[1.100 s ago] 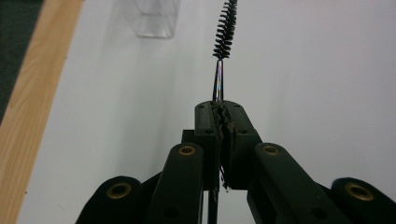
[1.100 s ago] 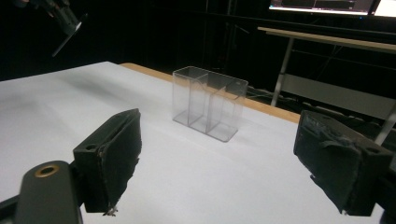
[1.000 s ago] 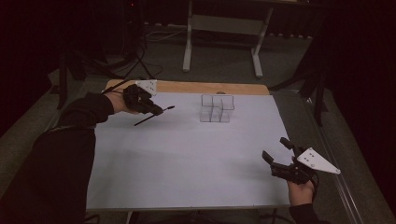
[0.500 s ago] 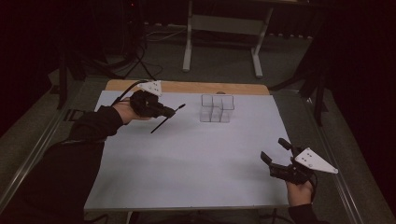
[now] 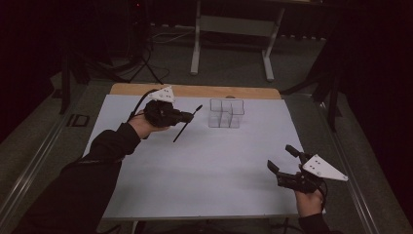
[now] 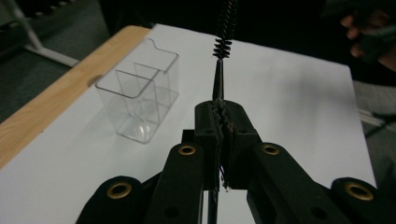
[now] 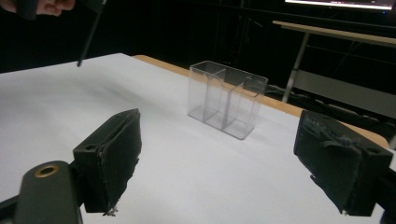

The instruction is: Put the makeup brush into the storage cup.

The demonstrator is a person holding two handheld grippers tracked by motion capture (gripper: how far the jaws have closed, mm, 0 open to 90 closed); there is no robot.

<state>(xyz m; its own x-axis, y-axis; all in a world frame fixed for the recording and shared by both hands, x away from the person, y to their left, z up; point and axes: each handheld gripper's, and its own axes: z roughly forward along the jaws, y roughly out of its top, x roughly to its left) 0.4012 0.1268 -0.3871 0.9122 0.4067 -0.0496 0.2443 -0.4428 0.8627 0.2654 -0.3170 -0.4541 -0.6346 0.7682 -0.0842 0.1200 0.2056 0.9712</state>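
In the high view, the left gripper (image 5: 187, 117) hangs above the white desk (image 5: 195, 170) just left of the clear organizer (image 5: 226, 113), clamped on a thin black brush (image 5: 186, 124); the right gripper (image 5: 282, 161) sits near the desk's front right corner, jaws spread. The left gripper view shows its pads pinching the brush's wire stem, bristles (image 6: 225, 32) beyond, the organizer (image 6: 140, 100) to the left. The right gripper view has wide-apart jaws framing the organizer (image 7: 227, 99)

Dim room; grey floor (image 5: 234, 63); white-legged bench (image 5: 234, 29) behind the white-topped table (image 5: 219, 165); dark surroundings.
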